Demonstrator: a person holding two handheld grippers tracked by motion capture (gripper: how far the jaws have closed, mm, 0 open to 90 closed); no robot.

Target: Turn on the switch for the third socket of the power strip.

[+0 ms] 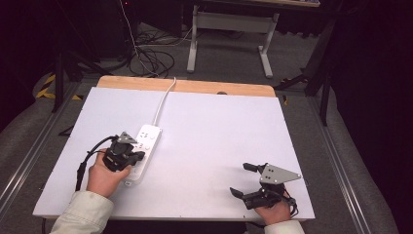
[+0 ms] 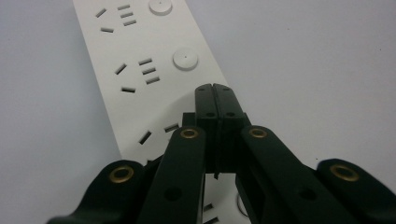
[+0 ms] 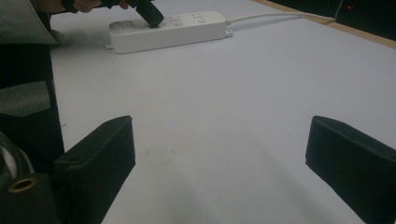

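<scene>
A white power strip (image 1: 146,145) lies on the left half of the white table, its sockets and round buttons (image 2: 185,59) facing up. My left gripper (image 1: 141,156) is shut with nothing between its jaws, which sit pressed together. Its tip (image 2: 215,91) points down onto the strip's (image 2: 154,70) top face, at the end nearer the person. In the right gripper view the left gripper's tip (image 3: 149,14) seems to touch the strip (image 3: 173,29). My right gripper (image 1: 241,179) rests open near the front right of the table, with bare table between its jaws (image 3: 219,154).
The strip's white cable (image 1: 163,100) runs to the table's far wooden edge (image 1: 195,87). Beyond it are tangled floor cables (image 1: 146,58) and a white desk frame (image 1: 229,29). The white table top (image 1: 219,131) stretches between the two grippers.
</scene>
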